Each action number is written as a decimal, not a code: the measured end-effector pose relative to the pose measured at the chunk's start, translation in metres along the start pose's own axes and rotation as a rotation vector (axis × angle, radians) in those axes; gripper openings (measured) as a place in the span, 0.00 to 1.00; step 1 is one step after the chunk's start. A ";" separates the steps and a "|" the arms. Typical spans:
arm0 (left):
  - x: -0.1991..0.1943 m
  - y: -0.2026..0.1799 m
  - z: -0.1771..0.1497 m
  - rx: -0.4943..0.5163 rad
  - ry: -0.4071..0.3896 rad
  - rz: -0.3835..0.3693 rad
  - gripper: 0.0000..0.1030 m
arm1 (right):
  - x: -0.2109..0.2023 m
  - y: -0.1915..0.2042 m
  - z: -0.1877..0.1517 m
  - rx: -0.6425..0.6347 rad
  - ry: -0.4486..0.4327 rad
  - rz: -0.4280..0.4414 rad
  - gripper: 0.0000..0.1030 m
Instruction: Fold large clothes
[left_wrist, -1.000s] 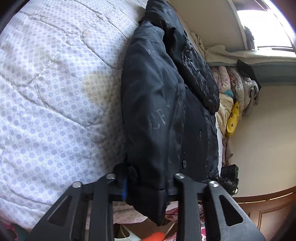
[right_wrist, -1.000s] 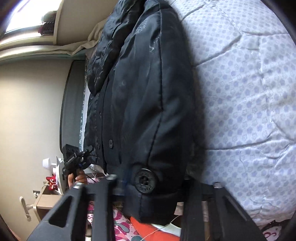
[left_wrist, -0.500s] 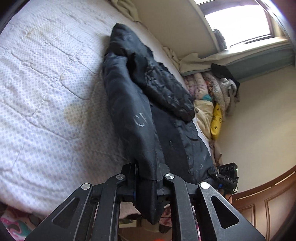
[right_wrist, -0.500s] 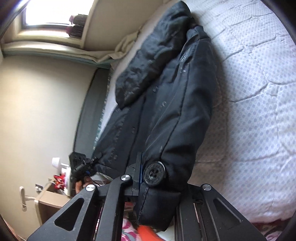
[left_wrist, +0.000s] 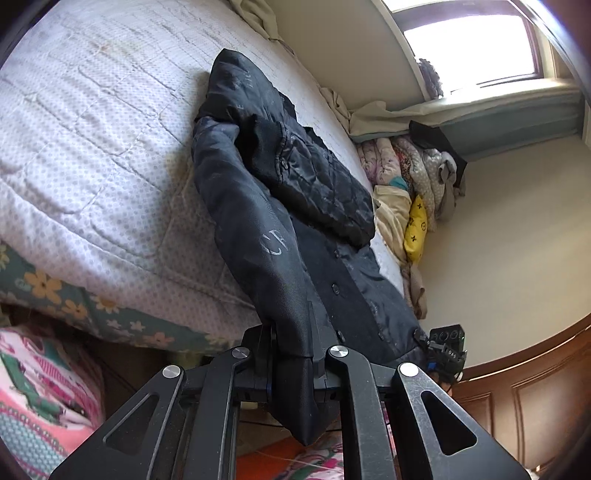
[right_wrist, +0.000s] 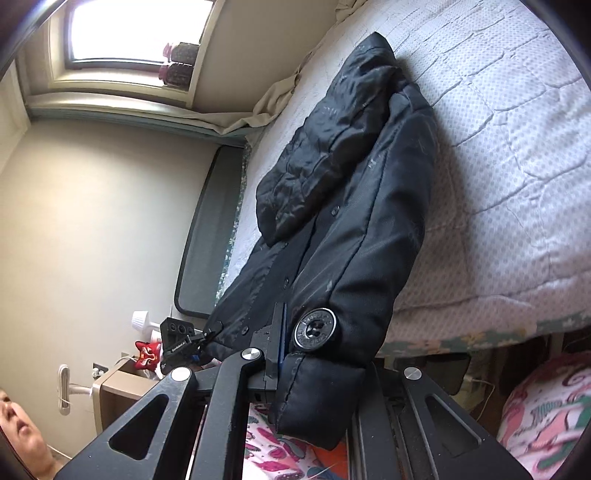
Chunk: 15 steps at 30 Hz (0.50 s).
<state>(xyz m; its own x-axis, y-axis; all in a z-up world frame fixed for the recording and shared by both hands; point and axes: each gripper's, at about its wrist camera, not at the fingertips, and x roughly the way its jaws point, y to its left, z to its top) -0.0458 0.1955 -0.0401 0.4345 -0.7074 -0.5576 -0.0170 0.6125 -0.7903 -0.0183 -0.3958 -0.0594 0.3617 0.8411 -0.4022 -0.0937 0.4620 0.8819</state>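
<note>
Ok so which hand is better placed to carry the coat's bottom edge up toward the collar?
Neither clearly. The left tongs and right tongs are each shut on a bottom corner of the black padded coat, so both should probably go together.

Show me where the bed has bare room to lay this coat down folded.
Bare quilt lies open beside the black coat, on the side away from the wall. The wall side is crowded: a heap of bedding fills that strip.
</note>
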 end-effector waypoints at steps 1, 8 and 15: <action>0.002 -0.002 0.005 -0.006 -0.003 -0.010 0.13 | -0.001 0.001 0.002 0.002 -0.003 -0.001 0.05; 0.009 -0.021 0.066 -0.014 -0.066 -0.050 0.13 | 0.007 0.029 0.056 -0.027 -0.047 0.012 0.05; 0.036 -0.041 0.146 -0.020 -0.112 -0.009 0.14 | 0.044 0.056 0.140 -0.021 -0.120 -0.054 0.05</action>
<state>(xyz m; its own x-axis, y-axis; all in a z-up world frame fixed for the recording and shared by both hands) 0.1019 0.1960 0.0094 0.5326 -0.6684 -0.5192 -0.0303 0.5980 -0.8009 0.1225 -0.3725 0.0068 0.4754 0.7753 -0.4158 -0.0900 0.5130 0.8537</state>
